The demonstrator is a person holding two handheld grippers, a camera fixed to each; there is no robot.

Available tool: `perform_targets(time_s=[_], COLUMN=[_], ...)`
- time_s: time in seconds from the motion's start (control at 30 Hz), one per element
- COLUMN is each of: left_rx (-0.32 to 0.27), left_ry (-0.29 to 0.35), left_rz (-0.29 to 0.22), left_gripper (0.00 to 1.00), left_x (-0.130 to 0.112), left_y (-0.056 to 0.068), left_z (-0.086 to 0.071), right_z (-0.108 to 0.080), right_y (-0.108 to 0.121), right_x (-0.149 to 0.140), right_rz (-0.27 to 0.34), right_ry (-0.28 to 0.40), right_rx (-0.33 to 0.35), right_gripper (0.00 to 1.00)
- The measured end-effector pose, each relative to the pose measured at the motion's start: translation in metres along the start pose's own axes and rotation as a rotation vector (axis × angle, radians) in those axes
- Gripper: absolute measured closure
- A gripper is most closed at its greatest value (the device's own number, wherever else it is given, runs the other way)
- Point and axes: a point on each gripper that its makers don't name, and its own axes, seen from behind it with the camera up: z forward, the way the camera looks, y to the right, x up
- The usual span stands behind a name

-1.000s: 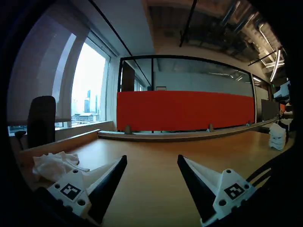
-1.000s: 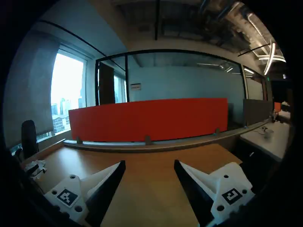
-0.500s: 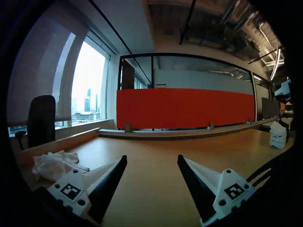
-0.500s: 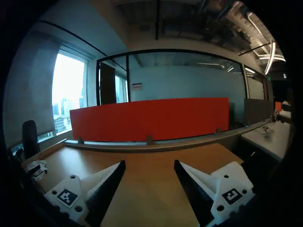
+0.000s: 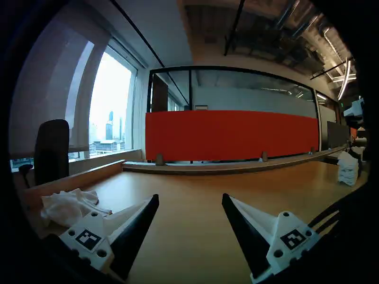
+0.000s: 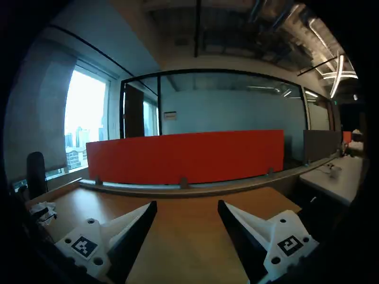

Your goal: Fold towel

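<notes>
**Wooden desk, both grippers held apart, towel off to the left**

Wood-topped desk [image 5: 189, 236] runs under both tools. In the left gripper view, the left gripper [image 5: 189, 196] has its two dark-edged white fingers spread wide, with bare wood showing between them and nothing held. Each finger carries a square black-and-white marker near its base. Just beyond the left finger, near the desk's raised left edge, lies the towel [image 5: 67, 206], white, crumpled in a loose heap and not in contact with the finger. At the far right of that view, well apart from the heap, a small stack of white folded cloths [image 5: 348, 169] sits on the desk.

In the right gripper view, the right gripper [image 6: 187, 202] has its fingers likewise parted, with wood visible through the gap and nothing between them. At the far left of this view a small white crumpled shape [image 6: 41, 210] lies on the desk; it is too small to say whether it is the same towel.

Farther out, a long red divider panel [image 5: 232, 135] stands upright along the desk's far edge. Behind it is a glass partition [image 5: 246, 92] with dark frames. A tall window [image 5: 111, 118] on the left gives bright daylight and a view of city buildings, and a black chair back [image 5: 52, 150] stands beside it. In the right gripper view, a white desk [image 6: 334, 179] extends off to the right.
</notes>
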Motion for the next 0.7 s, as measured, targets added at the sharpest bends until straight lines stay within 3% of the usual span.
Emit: perform_targets(time_s=[0.3,0.7], left_rx=[0.000,0.000], left_ry=[0.000,0.001], left_rz=[0.000,0.000], left_gripper=[0.01,0.01], left_x=[-0.002,-0.003], left_y=[0.000,0.001], left_z=[0.000,0.001], right_z=[-0.005,-0.009], right_y=[0.018,0.036], right_x=[-0.009,-0.044], right_rz=[-0.019,0.031], right_ry=[0.033,0.095], right_rx=[-0.044,-0.058], right_gripper=[0.00,0.00])
